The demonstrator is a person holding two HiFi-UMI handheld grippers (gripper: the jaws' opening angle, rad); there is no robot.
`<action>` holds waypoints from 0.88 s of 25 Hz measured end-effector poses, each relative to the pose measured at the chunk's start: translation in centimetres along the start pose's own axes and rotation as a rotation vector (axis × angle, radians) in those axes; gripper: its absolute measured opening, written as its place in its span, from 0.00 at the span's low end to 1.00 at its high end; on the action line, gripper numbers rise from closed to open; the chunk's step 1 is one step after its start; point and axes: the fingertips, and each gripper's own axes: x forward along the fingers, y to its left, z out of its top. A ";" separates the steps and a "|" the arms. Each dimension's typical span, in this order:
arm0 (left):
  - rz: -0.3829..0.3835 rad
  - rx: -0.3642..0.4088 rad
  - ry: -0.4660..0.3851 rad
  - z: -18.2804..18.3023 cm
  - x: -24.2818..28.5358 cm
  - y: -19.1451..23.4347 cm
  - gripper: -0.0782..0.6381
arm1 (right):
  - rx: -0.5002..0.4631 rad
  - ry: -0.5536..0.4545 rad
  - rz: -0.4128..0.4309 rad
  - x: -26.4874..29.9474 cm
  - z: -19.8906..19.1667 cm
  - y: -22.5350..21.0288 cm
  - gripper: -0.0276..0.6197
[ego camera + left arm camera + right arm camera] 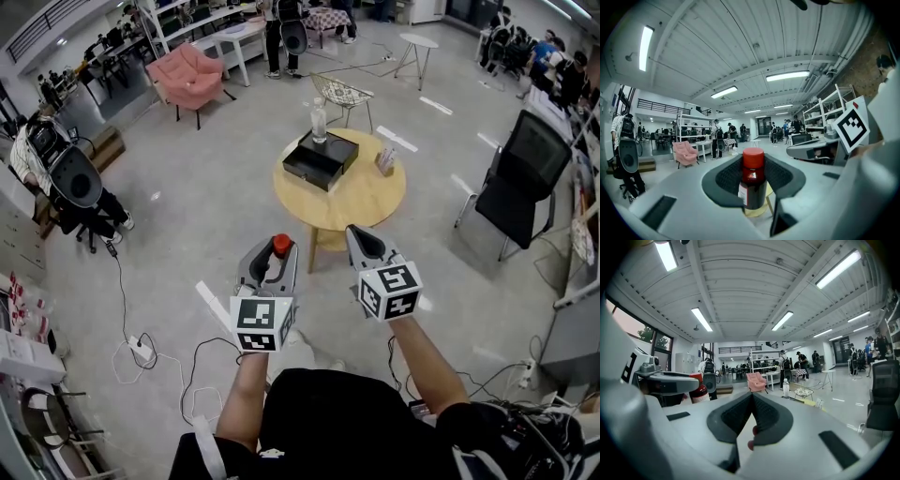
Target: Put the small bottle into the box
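A small dark bottle with a red cap stands upright between the jaws of my left gripper, which is shut on it. In the left gripper view the bottle fills the middle, clamped by both dark pads. The black box lies on a round wooden table well ahead of both grippers. My right gripper is held beside the left one, shut and empty; in its own view the right gripper has its pads touching at the tips. That view also catches the held bottle at the left.
A clear water bottle stands at the box's far side, and a small card holder sits on the table's right. A black office chair is to the right, a pink armchair far left. Cables and a power strip lie on the floor.
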 end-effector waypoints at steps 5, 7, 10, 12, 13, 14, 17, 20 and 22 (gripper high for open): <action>0.001 -0.021 0.009 -0.1 1.0 0.1 0.31 | 0.007 0.013 0.005 0.7 -0.4 -0.6 0.05; 0.002 -0.024 0.010 -0.1 1.5 0.3 0.31 | 0.006 0.017 0.007 1.0 -0.5 -0.8 0.05; 0.000 -0.029 0.012 -0.2 2.4 0.7 0.31 | 0.006 0.025 0.006 1.9 -0.6 -1.3 0.05; -0.002 -0.032 0.016 -0.5 3.2 1.0 0.31 | 0.008 0.028 0.006 2.6 -0.7 -1.6 0.05; -0.002 -0.033 0.017 -0.7 3.6 1.3 0.31 | 0.008 0.029 0.006 3.0 -0.7 -1.7 0.05; -0.002 -0.035 0.018 -0.8 4.0 1.5 0.31 | 0.008 0.031 0.006 3.5 -0.8 -1.9 0.05; -0.003 -0.034 0.024 -1.0 5.3 2.6 0.31 | 0.007 0.038 0.004 5.2 -0.7 -2.3 0.05; -0.005 -0.041 0.035 -1.5 6.8 3.8 0.31 | 0.009 0.048 0.004 7.2 -0.8 -2.7 0.05; -0.008 -0.047 0.038 -1.7 8.1 4.6 0.31 | 0.009 0.053 0.007 8.7 -0.9 -3.1 0.05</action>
